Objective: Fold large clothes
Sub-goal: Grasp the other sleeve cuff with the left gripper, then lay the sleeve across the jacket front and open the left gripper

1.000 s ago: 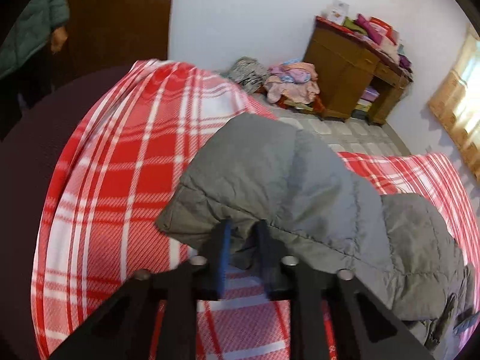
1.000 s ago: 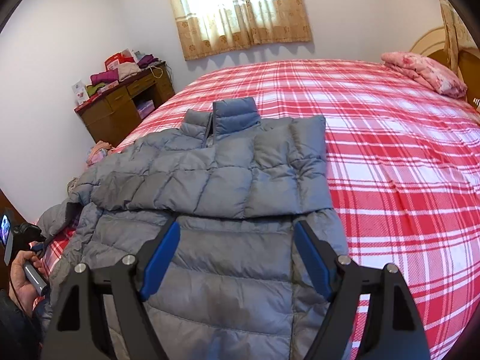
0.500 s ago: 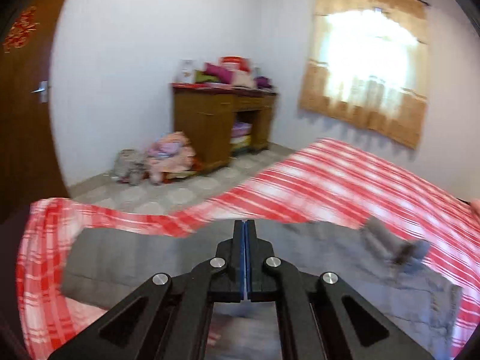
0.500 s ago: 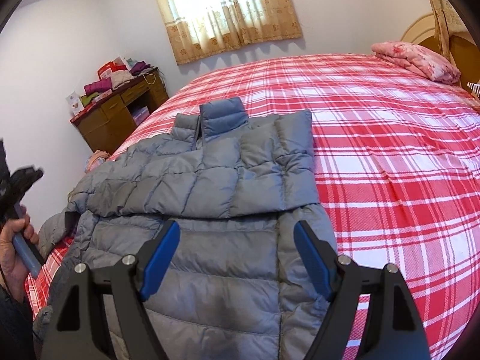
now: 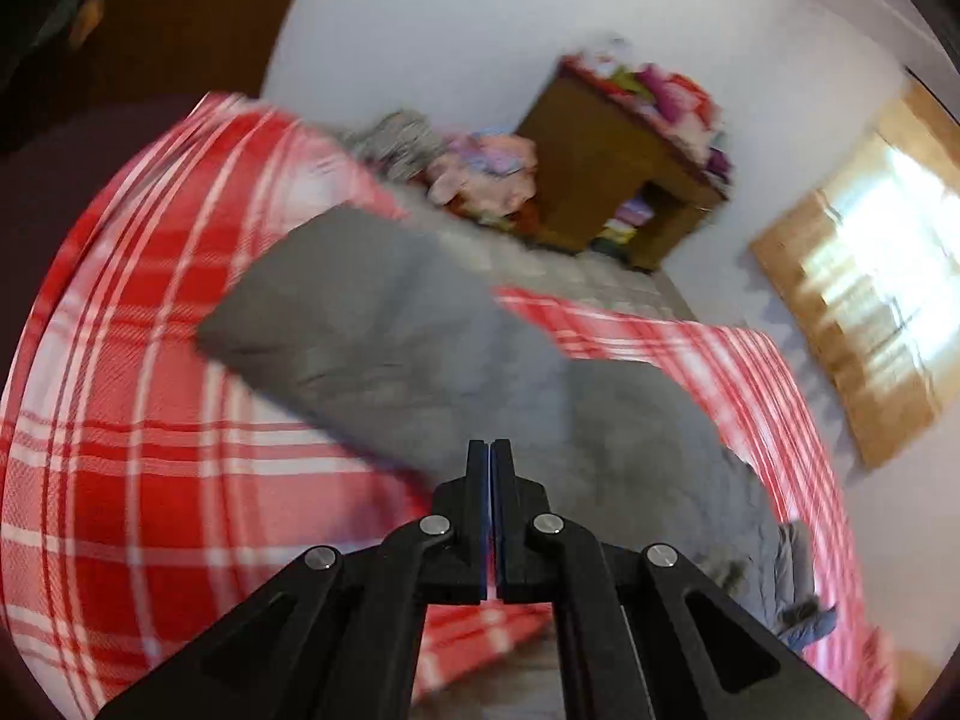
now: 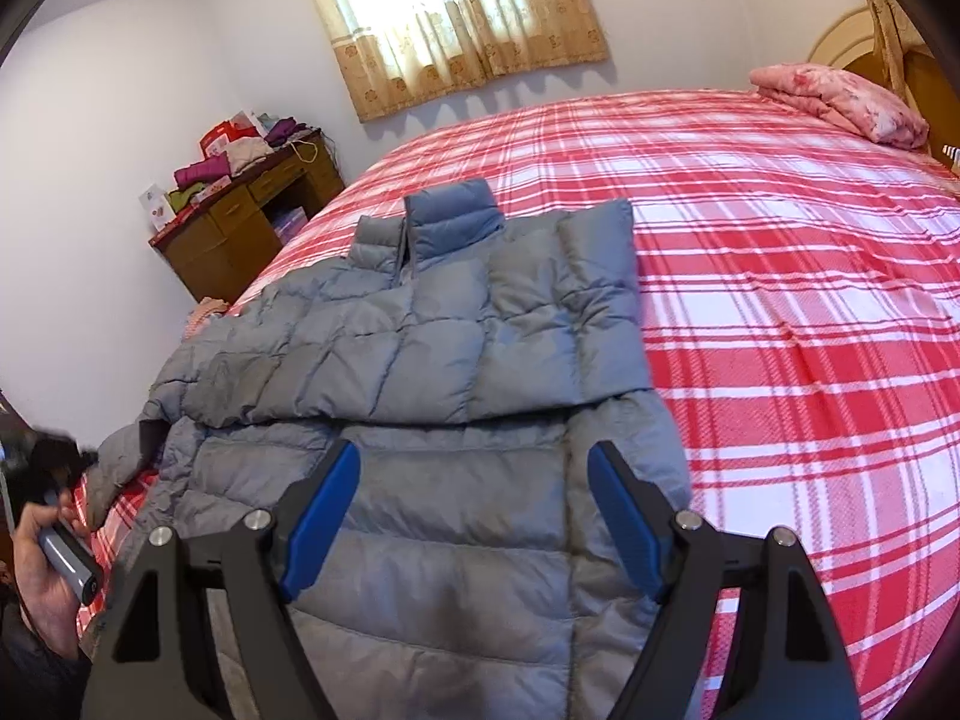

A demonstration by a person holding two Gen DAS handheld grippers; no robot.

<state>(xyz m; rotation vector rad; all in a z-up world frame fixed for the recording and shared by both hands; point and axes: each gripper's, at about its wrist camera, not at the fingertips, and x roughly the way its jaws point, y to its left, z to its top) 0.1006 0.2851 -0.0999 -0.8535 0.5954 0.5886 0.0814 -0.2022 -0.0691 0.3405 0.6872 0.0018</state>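
A grey quilted puffer jacket (image 6: 456,360) lies on the red plaid bed (image 6: 780,276), collar away from me, one sleeve folded across its chest. My right gripper (image 6: 474,468) is open and empty, hovering over the jacket's lower body. The other sleeve (image 5: 360,324) stretches out flat toward the bed's corner in the blurred left wrist view. My left gripper (image 5: 491,450) is shut with nothing between its jaws, above the jacket near that sleeve. In the right wrist view the left gripper shows at the far left as a blurred dark shape (image 6: 48,456) in a hand.
A wooden desk (image 6: 240,228) piled with clothes stands against the wall left of the bed. A heap of clothes (image 5: 480,168) lies on the floor by it. A pink folded quilt (image 6: 840,102) sits near the headboard. A curtained window (image 6: 456,12) is behind the bed.
My left gripper let go of the sleeve, closed empty and swung up, then back down over the sleeve, which now lies flat. My right gripper stayed open and drifted slightly.
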